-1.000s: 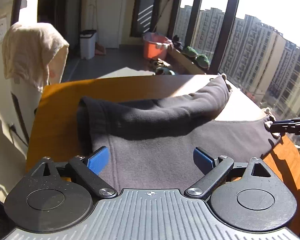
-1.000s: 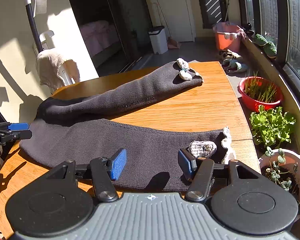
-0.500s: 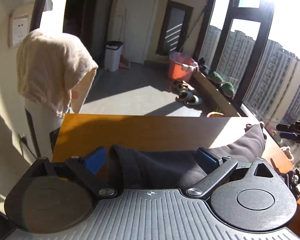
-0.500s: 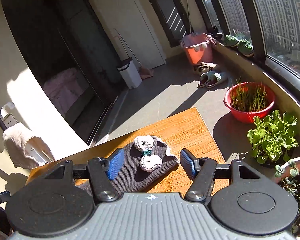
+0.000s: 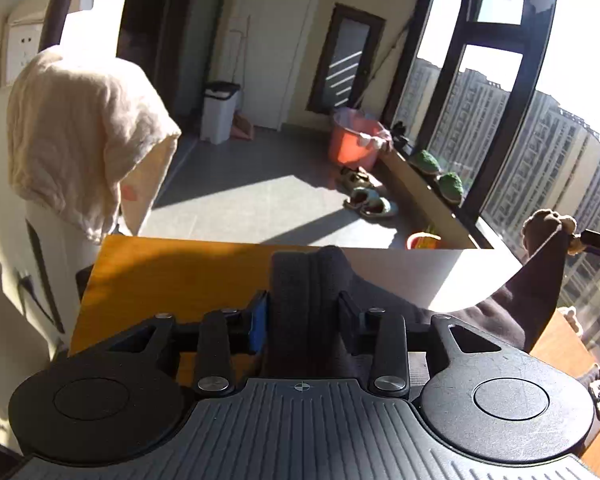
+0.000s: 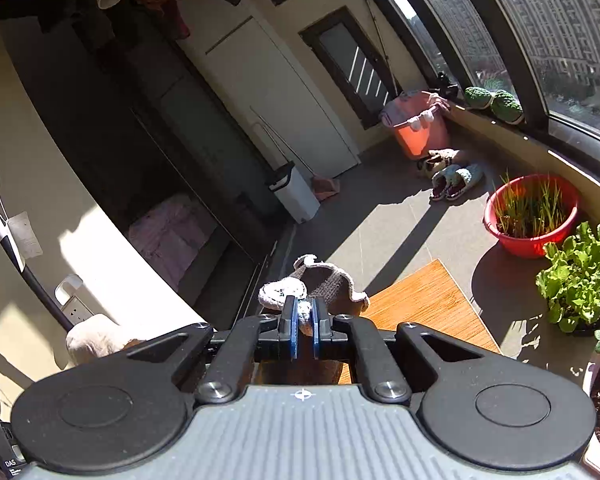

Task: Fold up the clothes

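The garment is dark grey knit trousers [image 5: 512, 300] with pale knit trim at the leg ends, lying partly on a wooden table [image 5: 172, 276]. My left gripper [image 5: 302, 322] is shut on a thick folded bunch of the fabric at the near table edge. From there the cloth runs right and up to the other leg end [image 5: 546, 226], lifted off the table. In the right wrist view my right gripper [image 6: 304, 330] is shut on that leg end [image 6: 324, 284], with its pale trim [image 6: 280, 294] bulging above the blue pads. The right gripper's tip [image 5: 598, 240] shows at the left view's right edge.
A cream cloth [image 5: 80, 132] hangs over a white unit left of the table. Beyond the table lie grey floor, a white bin [image 5: 220, 112], an orange bucket [image 5: 354, 142] and slippers [image 5: 366, 198]. A red planter [image 6: 530, 216] and leafy pots [image 6: 584, 276] stand by the window at right.
Both grippers have gone from open over the flat trousers to shut on them. The right one has lifted its leg end off the table; the left holds a bunched fold.
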The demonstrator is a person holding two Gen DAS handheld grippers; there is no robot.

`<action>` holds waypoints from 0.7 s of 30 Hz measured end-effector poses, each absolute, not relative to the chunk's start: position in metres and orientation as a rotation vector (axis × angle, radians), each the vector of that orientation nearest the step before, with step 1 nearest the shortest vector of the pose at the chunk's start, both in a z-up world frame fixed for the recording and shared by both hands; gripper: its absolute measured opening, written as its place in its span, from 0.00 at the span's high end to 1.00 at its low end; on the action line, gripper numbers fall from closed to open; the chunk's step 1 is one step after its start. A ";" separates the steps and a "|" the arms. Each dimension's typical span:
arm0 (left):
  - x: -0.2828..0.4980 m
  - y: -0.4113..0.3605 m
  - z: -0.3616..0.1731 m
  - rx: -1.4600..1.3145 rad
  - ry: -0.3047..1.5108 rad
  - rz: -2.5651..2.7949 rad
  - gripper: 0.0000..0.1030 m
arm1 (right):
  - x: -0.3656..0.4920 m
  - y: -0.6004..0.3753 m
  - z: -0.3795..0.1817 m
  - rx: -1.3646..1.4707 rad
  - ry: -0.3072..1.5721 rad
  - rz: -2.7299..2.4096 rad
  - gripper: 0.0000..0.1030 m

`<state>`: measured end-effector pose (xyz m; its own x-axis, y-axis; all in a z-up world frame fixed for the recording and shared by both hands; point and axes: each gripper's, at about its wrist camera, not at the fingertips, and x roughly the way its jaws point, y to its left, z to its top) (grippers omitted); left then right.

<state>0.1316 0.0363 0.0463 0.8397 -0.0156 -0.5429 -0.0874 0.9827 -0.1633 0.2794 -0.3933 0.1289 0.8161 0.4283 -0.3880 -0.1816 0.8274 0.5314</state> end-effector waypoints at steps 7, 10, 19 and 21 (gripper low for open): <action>0.113 0.038 0.053 -0.052 0.573 0.240 0.31 | 0.230 -0.425 0.130 0.316 0.508 0.259 0.54; 0.076 0.020 0.050 -0.144 0.603 0.047 0.12 | 0.191 -0.413 0.106 0.235 0.634 0.373 0.54; 0.061 -0.020 -0.002 -0.252 0.701 -0.065 0.06 | 0.177 -0.361 0.052 0.215 0.795 0.485 0.52; 0.064 -0.015 -0.003 -0.275 0.686 -0.031 0.06 | 0.192 -0.349 0.049 0.186 0.763 0.490 0.52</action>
<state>0.0640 -0.0146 -0.0033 0.7748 -0.1185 -0.6210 -0.0614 0.9635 -0.2605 0.1917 -0.3489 0.0492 0.6169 0.4891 -0.6165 -0.3573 0.8721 0.3344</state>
